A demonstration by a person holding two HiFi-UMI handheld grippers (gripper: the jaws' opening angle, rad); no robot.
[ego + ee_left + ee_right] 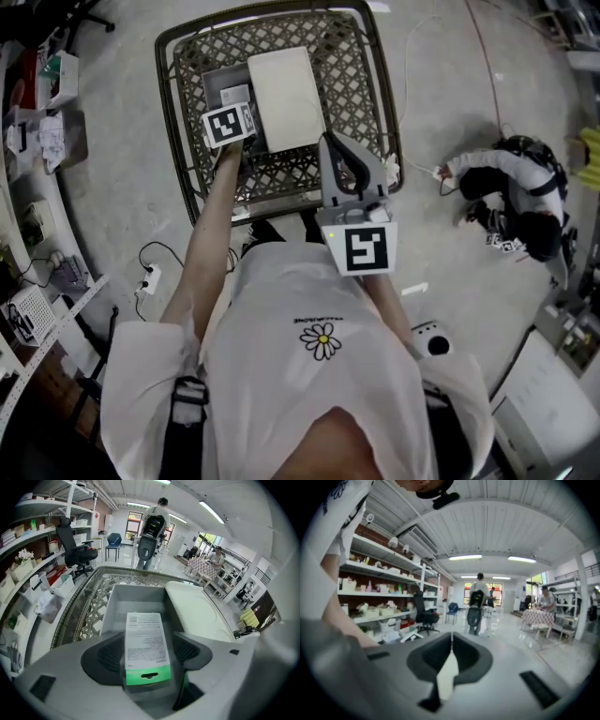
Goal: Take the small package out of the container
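Note:
A small white package with a green end [145, 644] sits between the jaws of my left gripper [146, 656], which is shut on it. Just beyond it is the open grey container [136, 599], with a white lid [197, 611] lying to its right. Both rest in a brown wicker basket [361, 84]. In the head view the left gripper [234, 105] hovers over the grey container [220, 82]. My right gripper [336, 145] is held near the basket's front edge. Its jaws [451, 656] are shut on nothing and point out into the room.
A person crouches on the concrete floor at the right [516, 197]. Shelves with clutter [37, 187] line the left side, and a power strip with cable [150, 279] lies near my feet. A black office chair [75, 550] stands beyond the basket.

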